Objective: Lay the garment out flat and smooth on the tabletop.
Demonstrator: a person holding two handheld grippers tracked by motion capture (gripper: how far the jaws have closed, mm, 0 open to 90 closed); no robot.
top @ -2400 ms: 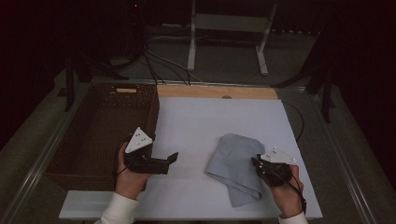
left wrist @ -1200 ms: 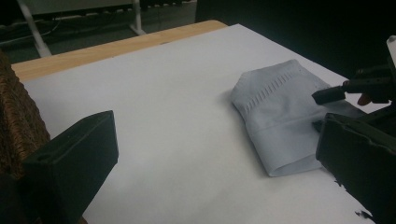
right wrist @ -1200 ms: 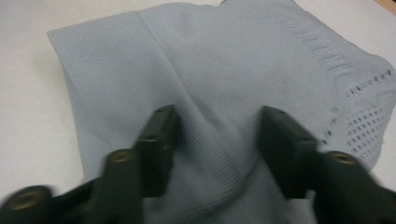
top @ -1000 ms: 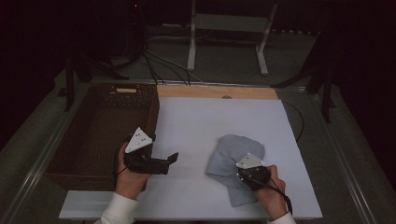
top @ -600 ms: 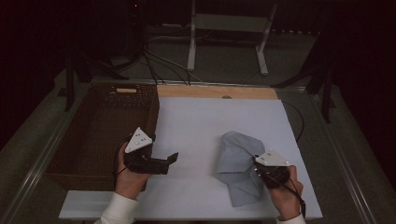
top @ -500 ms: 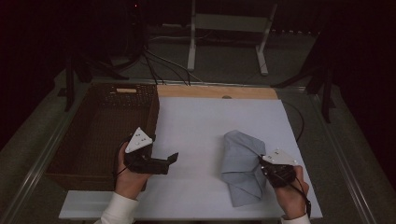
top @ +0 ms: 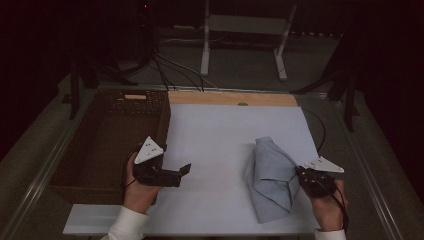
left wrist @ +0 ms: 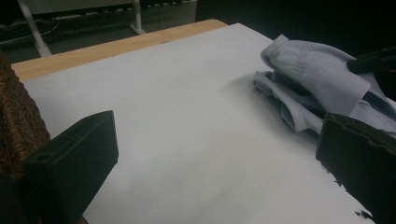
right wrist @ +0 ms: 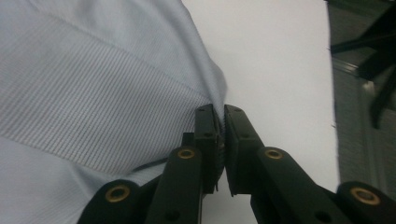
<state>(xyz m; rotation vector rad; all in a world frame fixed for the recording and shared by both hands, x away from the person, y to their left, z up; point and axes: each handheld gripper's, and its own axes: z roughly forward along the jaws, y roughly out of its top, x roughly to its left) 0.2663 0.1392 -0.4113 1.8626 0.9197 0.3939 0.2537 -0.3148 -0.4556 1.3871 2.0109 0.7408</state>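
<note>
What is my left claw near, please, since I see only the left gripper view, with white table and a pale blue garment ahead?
Observer: In the high view your left claw hovers just right of a brown wicker basket, jaws open, nothing between them.
Operator: Thank you. Is the other claw on the garment?
Observer: Yes. In the right gripper view the right claw is shut on a fold of the blue shirt.
Operator: Which side of the shirt is that?
Observer: From above, the shirt's right edge, near the white sheet's right border.
</note>
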